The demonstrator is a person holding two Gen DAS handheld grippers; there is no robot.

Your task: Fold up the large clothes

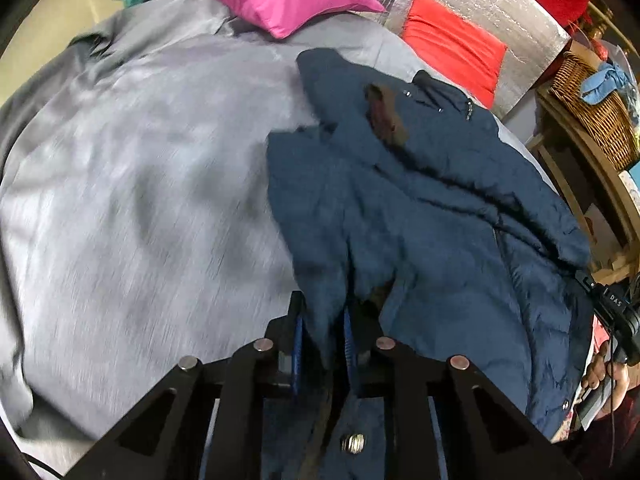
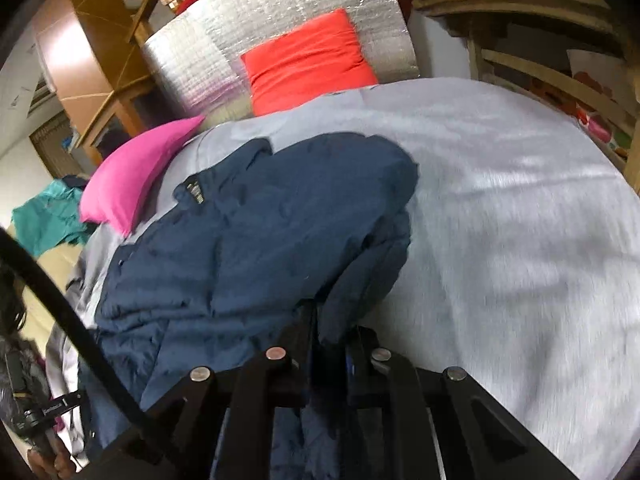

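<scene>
Pinching navy jacket (image 1: 420, 208): left gripper (image 1: 324, 320), right gripper (image 2: 334, 336).

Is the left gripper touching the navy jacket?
Touching. In the left wrist view, the left gripper is shut on a fold of the navy jacket, with the fabric pinched between its blue pads.

a bed under a pale grey sheet (image 2: 500, 200), a silver quilted foil headboard (image 2: 280, 40) behind; wooden shelving (image 1: 580, 184) with a woven wicker basket (image 1: 592, 108) beside it.
</scene>
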